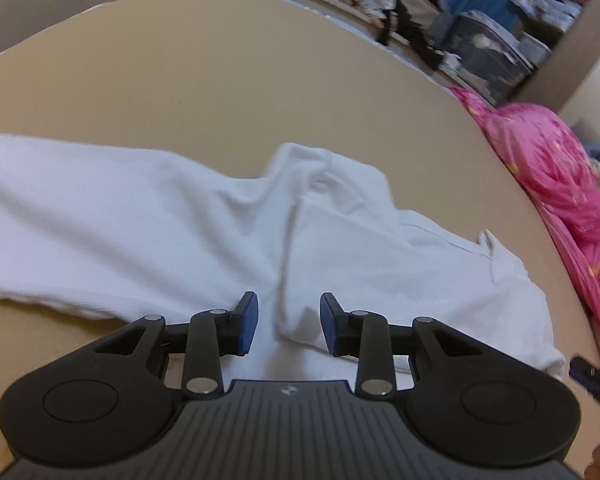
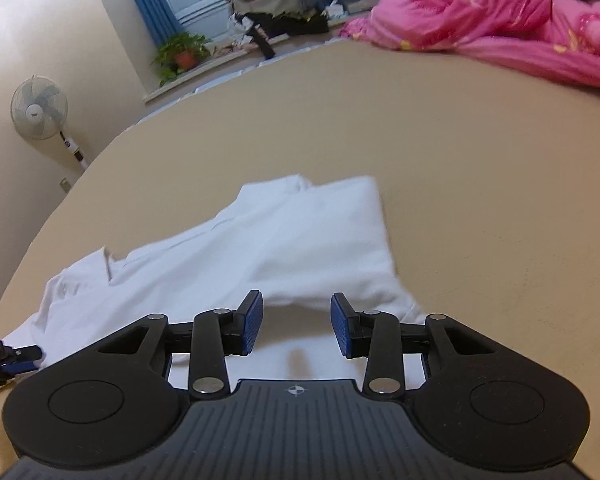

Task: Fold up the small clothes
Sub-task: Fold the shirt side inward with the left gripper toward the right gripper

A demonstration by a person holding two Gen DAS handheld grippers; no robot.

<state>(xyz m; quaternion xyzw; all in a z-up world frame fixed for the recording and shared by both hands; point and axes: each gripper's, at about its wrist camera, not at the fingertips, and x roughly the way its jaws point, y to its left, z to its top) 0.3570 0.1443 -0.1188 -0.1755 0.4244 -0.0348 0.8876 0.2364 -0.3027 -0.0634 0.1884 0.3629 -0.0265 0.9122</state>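
- My left gripper [image 1: 288, 326] has its jaws released, hanging just above the near edge of the white garment [image 1: 228, 232], straddling a raised crease, probably to pinch that ridge
- My right gripper [image 2: 296, 326] is released too, empty, with the garment's near edge lifted slightly ahead of its blue pads [image 2: 252, 322]
- The garment lies rumpled and part folded on the tan bed [image 1: 240, 80], towards its near edge, a loose flap turned up at one end
- A pink quilt [image 2: 500, 16] is bunched along the bed's far side, well apart from the garment
- I cannot tell what kind of garment it is; its left end is cut off in the left view, and motion blur hides the seams
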